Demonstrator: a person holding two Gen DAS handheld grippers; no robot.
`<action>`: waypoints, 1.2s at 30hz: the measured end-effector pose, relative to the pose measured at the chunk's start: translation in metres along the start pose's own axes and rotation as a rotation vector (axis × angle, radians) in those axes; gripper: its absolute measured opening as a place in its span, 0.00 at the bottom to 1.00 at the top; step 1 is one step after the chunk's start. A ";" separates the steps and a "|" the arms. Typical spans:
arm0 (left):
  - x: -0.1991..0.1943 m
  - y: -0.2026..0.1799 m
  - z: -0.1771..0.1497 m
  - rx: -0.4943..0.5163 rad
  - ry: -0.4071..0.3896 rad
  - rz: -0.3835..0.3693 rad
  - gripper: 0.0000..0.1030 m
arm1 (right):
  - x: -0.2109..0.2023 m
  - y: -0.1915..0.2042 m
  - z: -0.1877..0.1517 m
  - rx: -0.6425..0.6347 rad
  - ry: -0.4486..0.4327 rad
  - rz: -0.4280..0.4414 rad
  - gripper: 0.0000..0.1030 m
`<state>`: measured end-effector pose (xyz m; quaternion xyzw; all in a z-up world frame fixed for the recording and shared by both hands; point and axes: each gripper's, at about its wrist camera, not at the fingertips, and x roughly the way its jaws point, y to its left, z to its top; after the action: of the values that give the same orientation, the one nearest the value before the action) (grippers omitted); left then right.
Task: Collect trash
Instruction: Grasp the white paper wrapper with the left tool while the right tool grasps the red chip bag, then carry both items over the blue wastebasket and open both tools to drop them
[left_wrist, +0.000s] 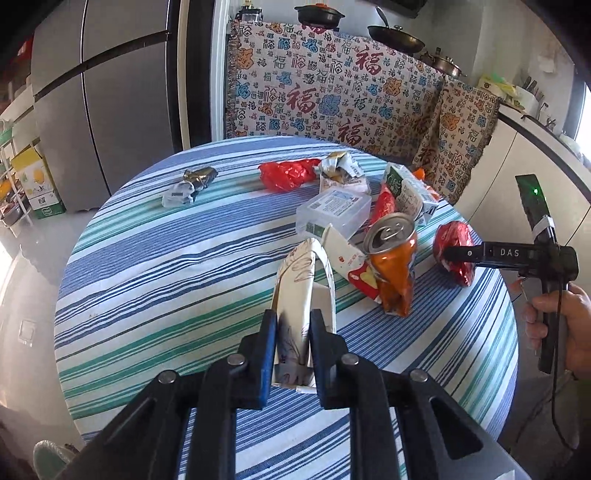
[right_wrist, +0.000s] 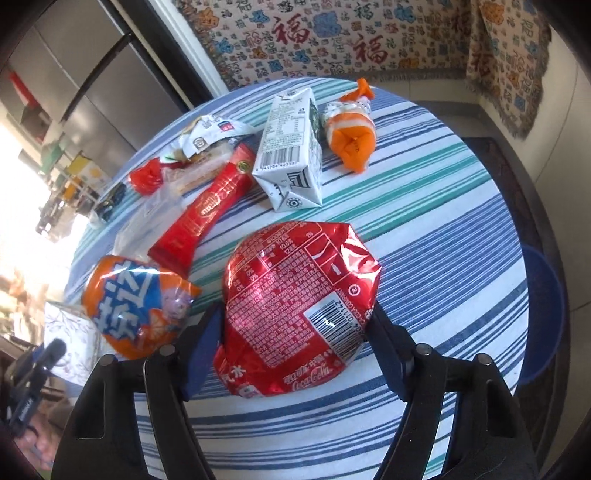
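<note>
My left gripper is shut on a flattened white paper cup with a sketch print, held over the striped round table. My right gripper straddles a crushed red cola can lying on the cloth, and both pads touch its sides. From the left wrist view the right gripper reaches across that red can. A crushed orange soda can stands between the two grippers, also seen as the orange can.
A white milk carton, red stick packet, orange wrapper, clear plastic box, red bag and foil wrappers litter the table. A blue bin sits beyond the table's right edge. A person's hand grips the right handle.
</note>
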<state>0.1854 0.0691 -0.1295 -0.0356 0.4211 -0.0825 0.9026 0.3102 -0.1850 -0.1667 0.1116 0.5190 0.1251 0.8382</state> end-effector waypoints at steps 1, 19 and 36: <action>-0.005 -0.002 0.002 -0.004 -0.006 -0.007 0.17 | -0.003 0.002 -0.002 -0.009 -0.003 0.006 0.74; -0.004 -0.191 0.055 0.172 0.014 -0.272 0.17 | -0.137 -0.105 -0.004 0.049 -0.177 -0.056 0.74; 0.186 -0.443 0.055 0.272 0.217 -0.425 0.17 | -0.110 -0.353 -0.020 0.442 -0.093 -0.189 0.75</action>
<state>0.2927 -0.4000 -0.1752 0.0076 0.4835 -0.3292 0.8110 0.2778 -0.5530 -0.1947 0.2489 0.5027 -0.0758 0.8244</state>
